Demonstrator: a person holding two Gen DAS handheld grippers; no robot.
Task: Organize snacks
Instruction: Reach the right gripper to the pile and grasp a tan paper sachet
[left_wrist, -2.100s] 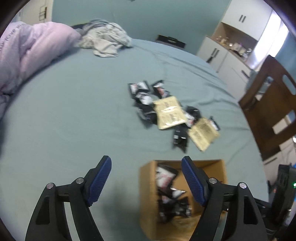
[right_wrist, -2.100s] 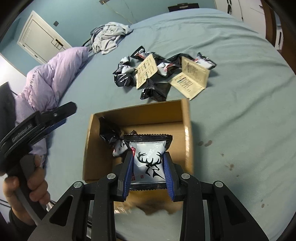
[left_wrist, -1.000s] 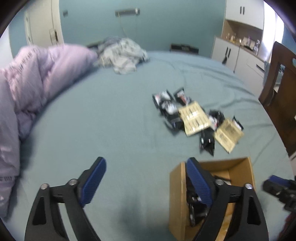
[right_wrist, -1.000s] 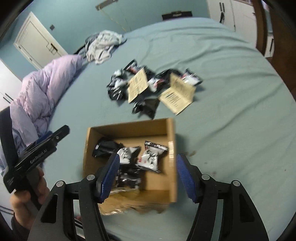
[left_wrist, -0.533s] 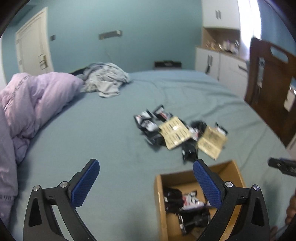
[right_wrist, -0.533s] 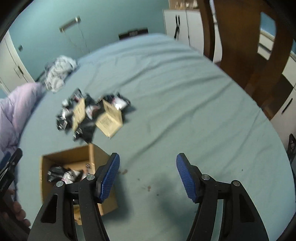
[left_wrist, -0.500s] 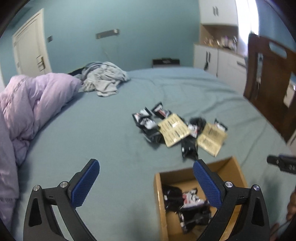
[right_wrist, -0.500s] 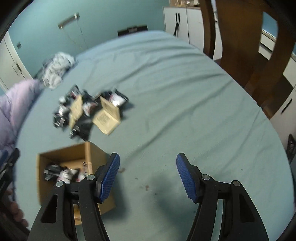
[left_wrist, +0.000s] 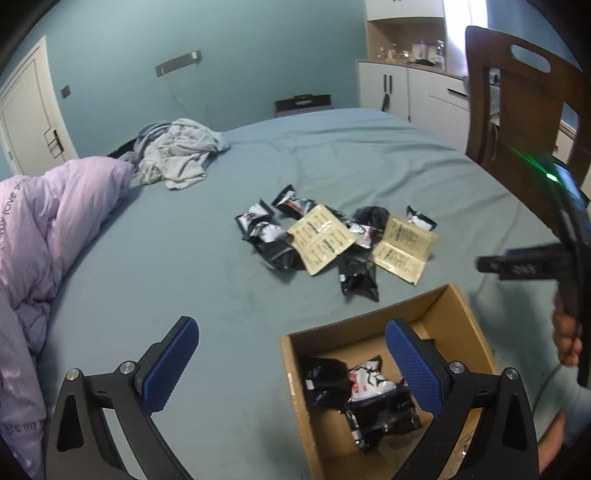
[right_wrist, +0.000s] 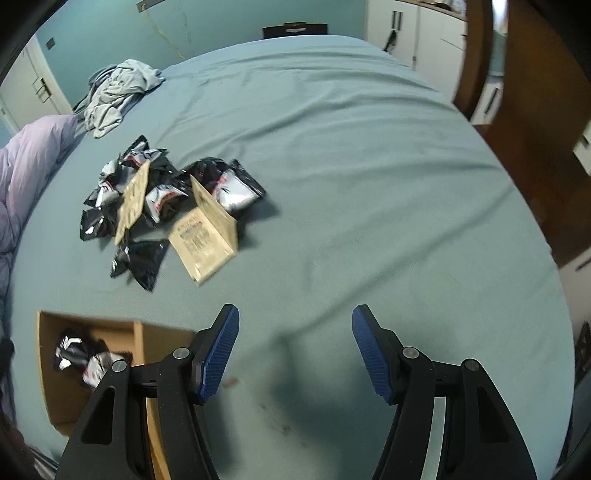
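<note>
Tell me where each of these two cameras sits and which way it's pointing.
Left wrist: on the left gripper, angled down across the bed at the cardboard box and snack pile; its blue fingers and the person's other hand show.
Right wrist: on the right gripper, angled down at bare sheet; its own fingers show.
Shared: box, snack pile, bed.

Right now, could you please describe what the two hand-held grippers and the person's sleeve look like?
Each hand-held gripper, left and right, has black plastic arms with triangular cut-outs, silver pivot bolts and blue dimpled pads. Seen from the left camera, the right one shows white lettering on its side and a green light on its body. The sleeve is light grey.
</note>
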